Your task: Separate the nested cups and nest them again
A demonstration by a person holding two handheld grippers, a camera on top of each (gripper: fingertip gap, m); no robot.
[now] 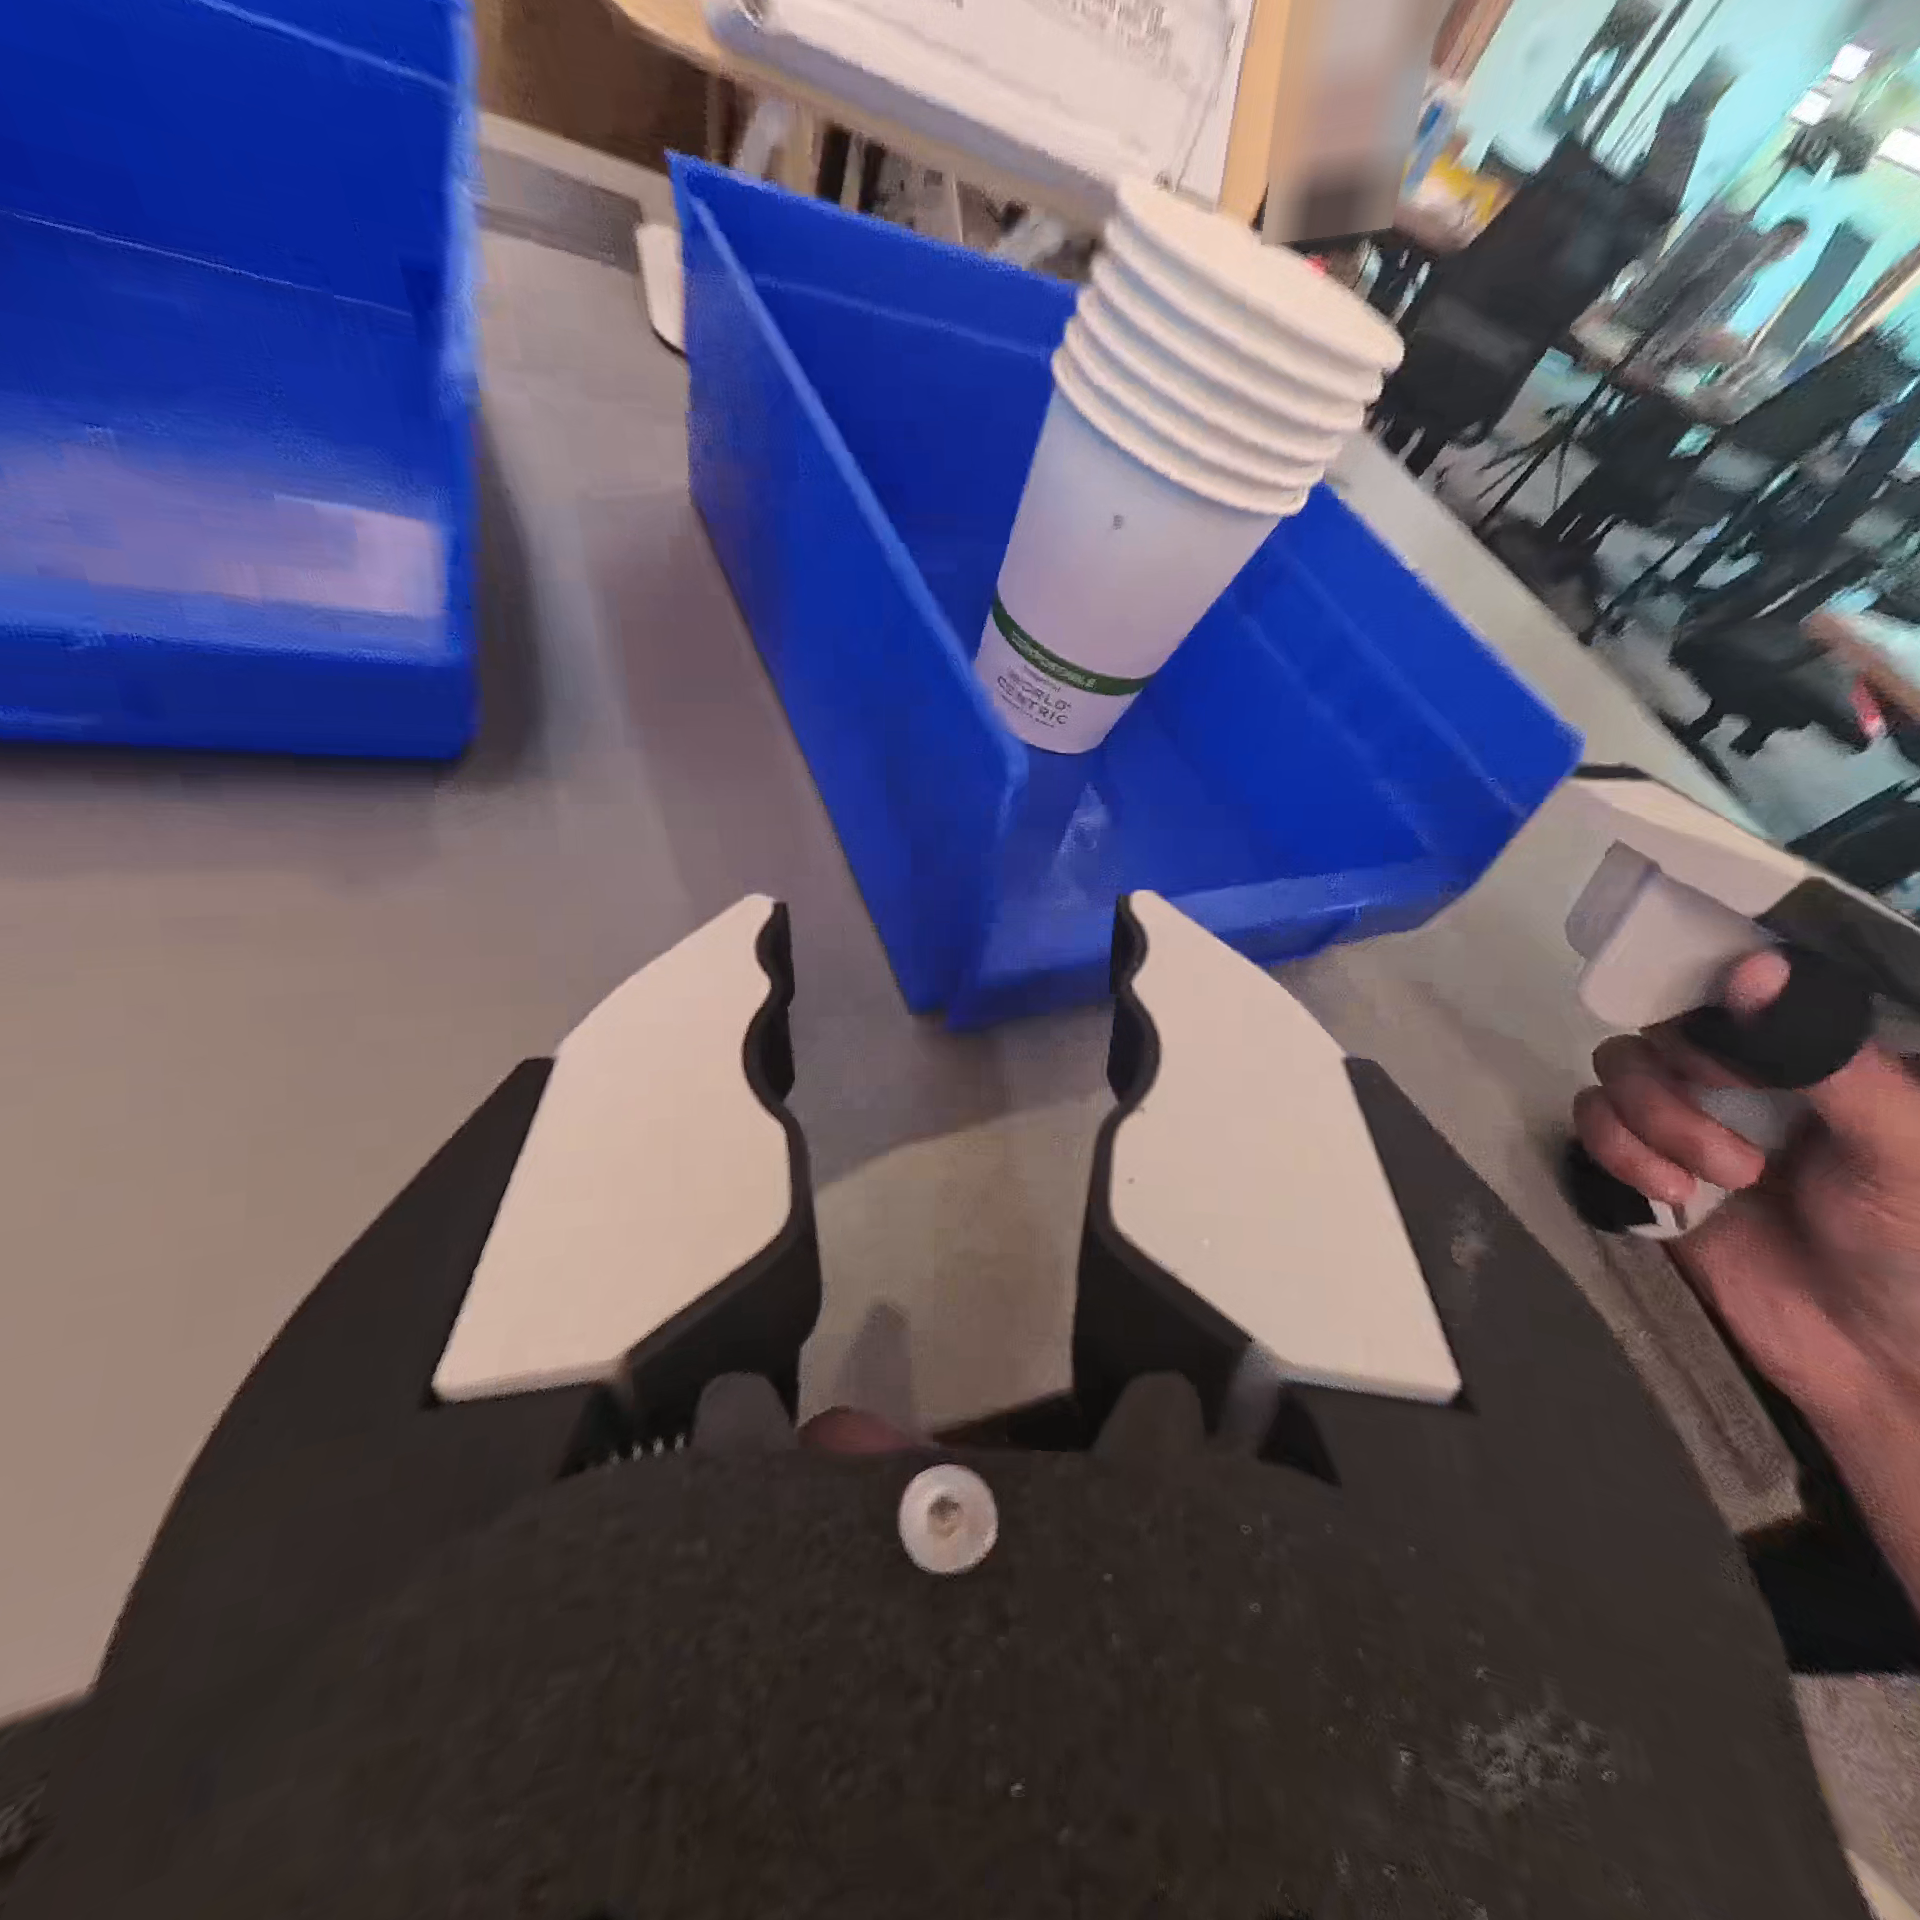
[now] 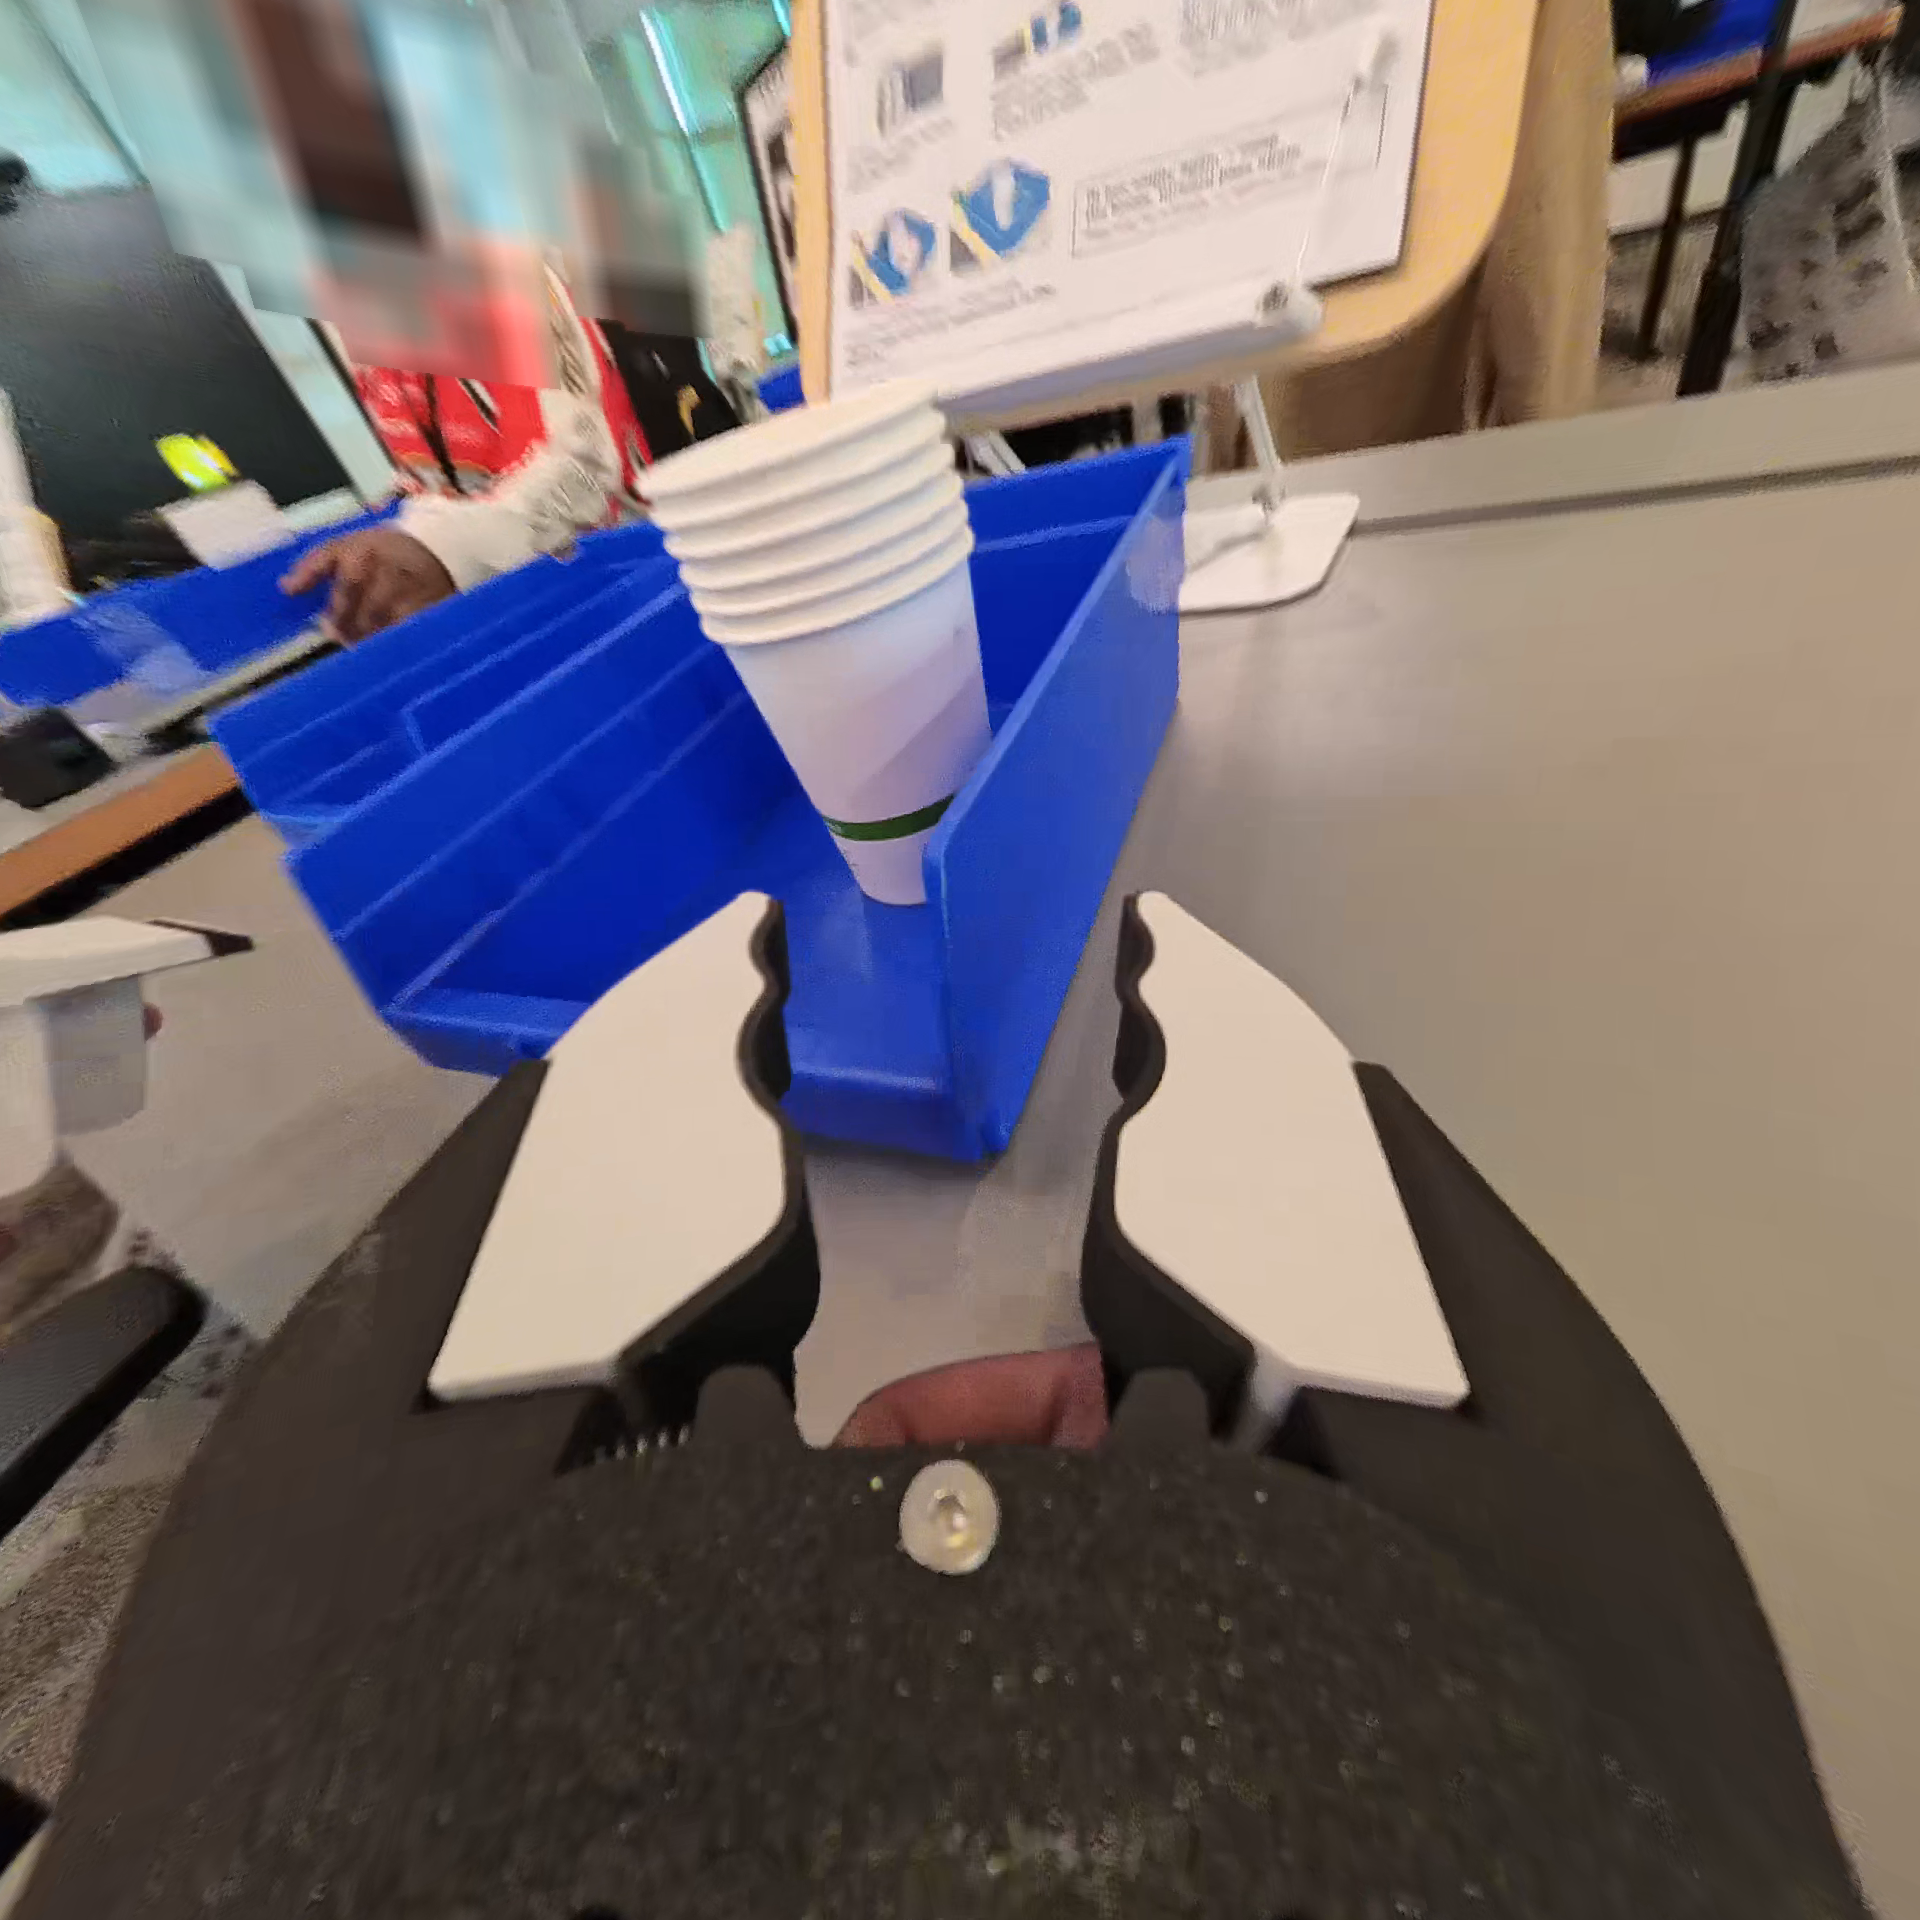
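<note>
A stack of several nested white paper cups [image 1: 1174, 488] with a green band near the base stands in a blue bin [image 1: 1299, 790], next to its tall side wall. It also shows in the right wrist view [image 2: 842, 623], inside the same blue bin [image 2: 582, 831]. My left gripper [image 1: 948, 920] is open and empty, above the grey table just short of the bin's near corner. My right gripper [image 2: 951, 914] is open and empty, at the bin's near edge in front of the stack. The right gripper's handle, held by a hand [image 1: 1756, 1122], shows at the right of the left wrist view.
A larger blue bin [image 1: 229, 395] stands at the left on the grey table [image 1: 312, 987]. A white sign stand [image 2: 1122, 187] is behind the bin, its base [image 2: 1268, 551] on the table. Another person's hand [image 2: 364, 577] rests on blue bins at the far left.
</note>
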